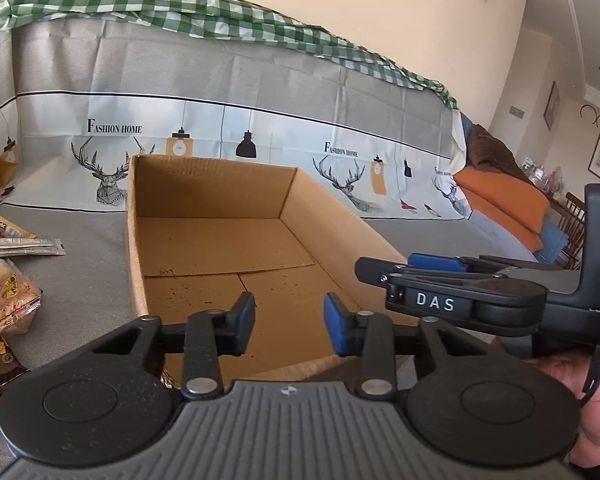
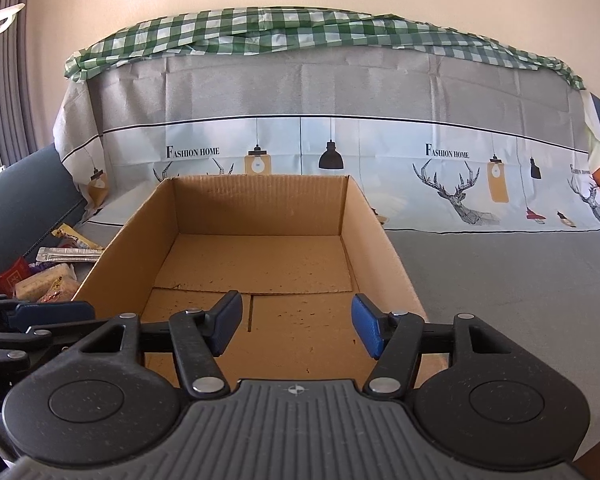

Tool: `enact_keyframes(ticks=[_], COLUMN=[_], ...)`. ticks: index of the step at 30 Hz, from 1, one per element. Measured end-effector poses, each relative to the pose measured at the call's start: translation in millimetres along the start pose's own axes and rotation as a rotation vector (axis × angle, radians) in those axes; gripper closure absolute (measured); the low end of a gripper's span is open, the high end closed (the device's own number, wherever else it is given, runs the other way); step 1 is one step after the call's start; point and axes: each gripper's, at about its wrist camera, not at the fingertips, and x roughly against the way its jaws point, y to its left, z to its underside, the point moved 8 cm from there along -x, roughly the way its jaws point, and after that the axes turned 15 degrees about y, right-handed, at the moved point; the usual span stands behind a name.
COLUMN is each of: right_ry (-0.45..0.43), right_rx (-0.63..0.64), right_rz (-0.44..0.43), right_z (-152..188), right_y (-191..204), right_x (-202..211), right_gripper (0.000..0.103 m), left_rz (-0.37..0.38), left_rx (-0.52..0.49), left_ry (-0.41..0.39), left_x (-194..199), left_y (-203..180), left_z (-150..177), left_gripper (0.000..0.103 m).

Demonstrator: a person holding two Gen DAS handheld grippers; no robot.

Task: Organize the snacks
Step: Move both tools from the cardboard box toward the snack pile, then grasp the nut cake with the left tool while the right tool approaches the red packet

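Note:
An open, empty cardboard box sits on a grey cloth-covered surface. My left gripper is open and empty over the box's near edge. My right gripper is open and empty above the box's near end; it also shows from the side in the left wrist view. A pile of snack packets lies left of the box: a clear pack of biscuits, a silver sachet, a red packet and a yellow packet.
A grey cloth printed with deer and lamps hangs upright behind the box, with a green checked cloth on top. Orange cushions lie at the far right. A dark sofa arm rises on the left.

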Motion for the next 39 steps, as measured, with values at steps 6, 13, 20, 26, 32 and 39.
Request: enact_keyframes(ticks=[6, 13, 20, 26, 32, 39], right_ry=[-0.010, -0.024, -0.084, -0.131, -0.125, -0.082], right_rx=[0.007, 0.016, 0.010, 0.078, 0.161, 0.303], right_rz=[-0.010, -0.050, -0.158, -0.276, -0.369, -0.441], right_z=[-1, -8, -23, -29, -23, 0], right_y=[7, 24, 62, 115, 174, 234], right_x=[1, 6, 16, 28, 27, 13], right_gripper=[0.040, 0.041, 0.054, 0.055, 0.055, 0.054], left_rz=[0.030, 0.029, 0.005, -0.066, -0.051, -0.098], left_rx=[0.030, 0.072, -0.048, 0.064, 0.334, 0.599], left_ry=[0.002, 0.011, 0.006, 0.005, -0.028, -0.007], left_x=[3, 16, 63, 94, 103, 100], left_y=[1, 17, 50, 124, 178, 226], left_z=[-1, -1, -22, 0, 25, 51], left_gripper=[0.066, 0.066, 0.066, 0.066, 0.066, 0.059])
